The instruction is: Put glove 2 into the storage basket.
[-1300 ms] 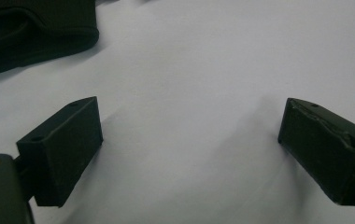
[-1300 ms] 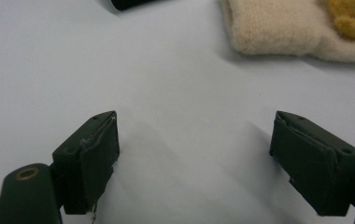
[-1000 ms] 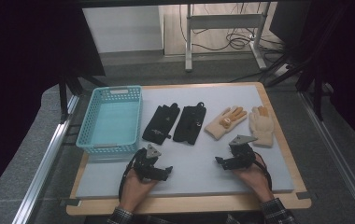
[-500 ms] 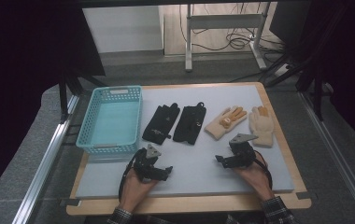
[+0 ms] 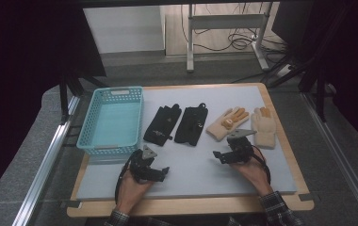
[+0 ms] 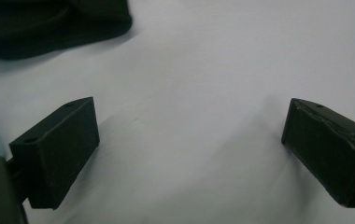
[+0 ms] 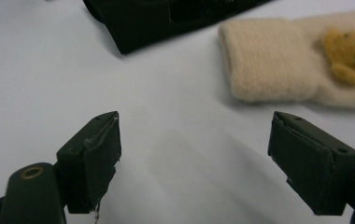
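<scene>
Two black gloves lie side by side on the white mat, right of a light blue basket. Two cream gloves lie further right; one carries a small bear figure. My left gripper rests on the mat in front of the basket, open and holding nothing, with a black glove's cuff ahead of it. My right gripper is open too, just in front of the cream glove's cuff and a black glove.
The mat covers a wooden tabletop. Metal rails run along the left and right sides. A desk frame with cables stands beyond the far edge.
</scene>
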{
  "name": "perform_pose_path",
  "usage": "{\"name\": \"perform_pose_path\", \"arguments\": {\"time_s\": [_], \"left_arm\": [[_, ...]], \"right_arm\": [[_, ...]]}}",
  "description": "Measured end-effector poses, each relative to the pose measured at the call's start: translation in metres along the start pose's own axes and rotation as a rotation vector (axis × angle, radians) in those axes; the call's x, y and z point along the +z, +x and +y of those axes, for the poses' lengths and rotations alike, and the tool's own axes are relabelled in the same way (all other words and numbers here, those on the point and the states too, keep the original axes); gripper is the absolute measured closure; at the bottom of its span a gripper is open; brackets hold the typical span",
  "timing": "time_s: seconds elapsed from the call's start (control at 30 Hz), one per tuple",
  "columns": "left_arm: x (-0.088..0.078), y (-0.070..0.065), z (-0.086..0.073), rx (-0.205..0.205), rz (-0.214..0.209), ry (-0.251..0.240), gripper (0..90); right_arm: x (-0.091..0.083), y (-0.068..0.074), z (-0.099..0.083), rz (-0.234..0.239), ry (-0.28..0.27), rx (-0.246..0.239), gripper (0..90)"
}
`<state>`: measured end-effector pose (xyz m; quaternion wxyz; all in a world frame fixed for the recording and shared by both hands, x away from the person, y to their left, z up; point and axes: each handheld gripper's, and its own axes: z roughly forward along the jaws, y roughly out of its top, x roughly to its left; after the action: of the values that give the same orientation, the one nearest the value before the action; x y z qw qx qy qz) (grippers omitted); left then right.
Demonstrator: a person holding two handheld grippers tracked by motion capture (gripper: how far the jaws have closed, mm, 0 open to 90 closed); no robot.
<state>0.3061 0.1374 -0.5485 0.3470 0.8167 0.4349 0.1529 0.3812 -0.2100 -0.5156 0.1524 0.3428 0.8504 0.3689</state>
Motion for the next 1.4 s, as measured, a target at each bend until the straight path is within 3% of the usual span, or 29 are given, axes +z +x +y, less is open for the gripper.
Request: {"name": "perform_pose_path", "arguments": {"time_s": [0.43,0.97,1.17,1.4], "left_arm": [[0.000,0.000,-0.001,0.008,0.000,0.000,4.5],[0.001,0.000,-0.001,0.008,-0.001,-0.001,4.7],[0.000,0.000,-0.001,0.009,-0.001,0.000,4.6],[0.001,0.000,-0.001,0.008,-0.001,-0.002,4.6]], "right_arm": [[0.020,-0.006,0.030,0.055,-0.004,0.032,19.9],[0.064,-0.016,0.086,0.017,-0.010,-0.003,48.4],[0.078,-0.017,0.098,0.021,-0.007,0.009,45.0],[0.104,-0.017,0.108,-0.018,0.025,0.027,35.0]]}}
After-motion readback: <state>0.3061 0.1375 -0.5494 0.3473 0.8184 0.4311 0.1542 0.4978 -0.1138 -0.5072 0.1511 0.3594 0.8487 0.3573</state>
